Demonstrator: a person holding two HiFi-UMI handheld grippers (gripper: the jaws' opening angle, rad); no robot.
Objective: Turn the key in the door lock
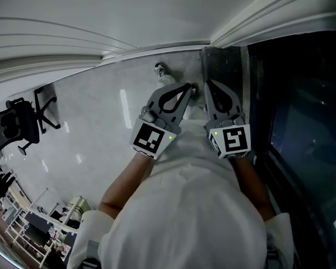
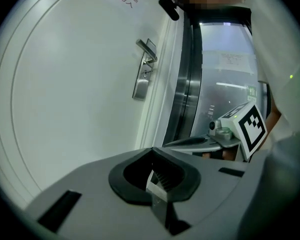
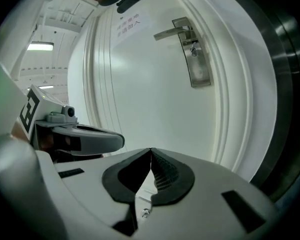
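Nearest me is my own white shirt (image 1: 190,206), filling the bottom of the head view; just past it I hold both tongs out side by side toward the door (image 3: 140,99), tips nearly touching each other.

Left tongs (image 2: 152,151): jaws together, nothing between them. Right tongs (image 3: 150,151): jaws together too, pads meeting in a single seam, empty. I judge both are shut because nothing is gripped yet and closed tips are easier to aim at a small target.

Door handle (image 3: 174,32) sits high on the white door, lever level; the lock plate (image 3: 197,64) runs down beneath it. A small dark thing just under the lever looks like the key (image 3: 193,48) seated in the lock, but it is too small to be sure. Both tongs are well apart from it, lower on the door.

A paper notice (image 3: 129,26) is stuck on the door above the handle; print not legible. A dark glass panel (image 1: 302,122) in a metal frame stands beside the door on my right; an office chair (image 1: 17,125) stands off on the floor to my left.

Containers: none in view, unless the lock counts, with the key as its likely content. The turning step is not yet begun; the next move would call for raising one set of tongs to the lock and opening them.
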